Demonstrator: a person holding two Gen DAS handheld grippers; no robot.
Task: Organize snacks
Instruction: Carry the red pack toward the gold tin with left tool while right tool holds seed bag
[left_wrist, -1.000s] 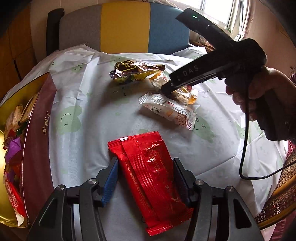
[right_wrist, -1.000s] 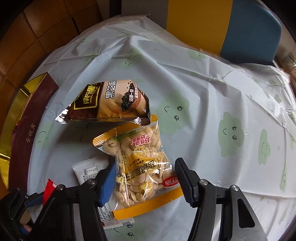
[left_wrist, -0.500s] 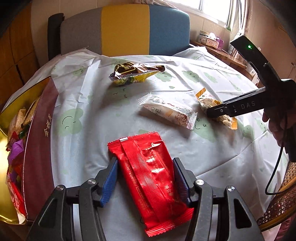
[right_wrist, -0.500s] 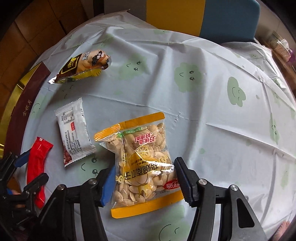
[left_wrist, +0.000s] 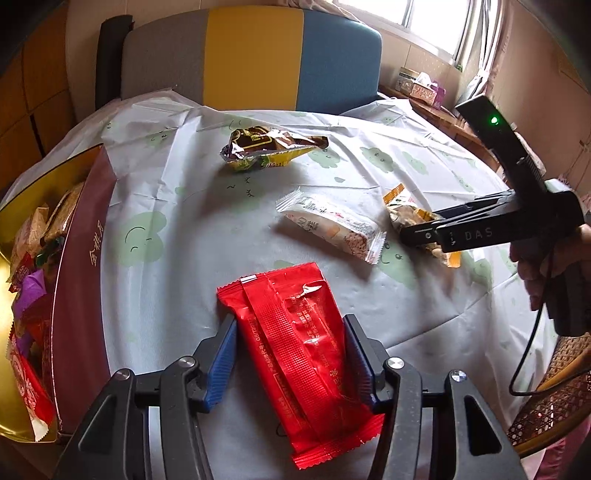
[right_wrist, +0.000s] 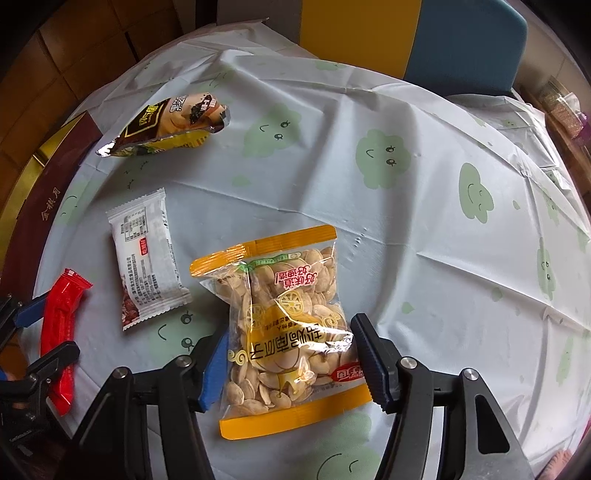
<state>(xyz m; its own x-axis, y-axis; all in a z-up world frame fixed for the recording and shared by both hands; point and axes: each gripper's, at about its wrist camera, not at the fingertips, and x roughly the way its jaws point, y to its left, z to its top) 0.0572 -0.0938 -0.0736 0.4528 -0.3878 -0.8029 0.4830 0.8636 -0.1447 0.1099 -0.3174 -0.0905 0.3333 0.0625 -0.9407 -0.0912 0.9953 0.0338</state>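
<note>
Moved since a second ago: right tongs (right_wrist: 291, 332) and seed packet (right_wrist: 284, 295), no longer overlapping the white snack bar (right_wrist: 144, 254) or crowding the brown sesame-snack packet (right_wrist: 170, 125). Lies flat now on the cloud-print surface (right_wrist: 424, 221), to the right of the white bar and apart from it, with the brown packet well beyond at the far left. Straddled by the right tongs, opening at this moment, a sliver of cloth showing between the right pad and the bag; not gripped. Held from the right by a hand (left_wrist: 546, 258) on the black handle, cable hanging below.

Nearer the front edge, red packet (left_wrist: 295, 350) flat on the surface between the blue pads of the left tongs (left_wrist: 290, 325), closing right now. Pads close against both long edges, possibly just brushing them; hard to judge from this angle, but no squeeze or crumpling visible.

At far left, gold box (left_wrist: 81, 258) with a maroon wall, already holding a heap of wrapped snacks.
</note>
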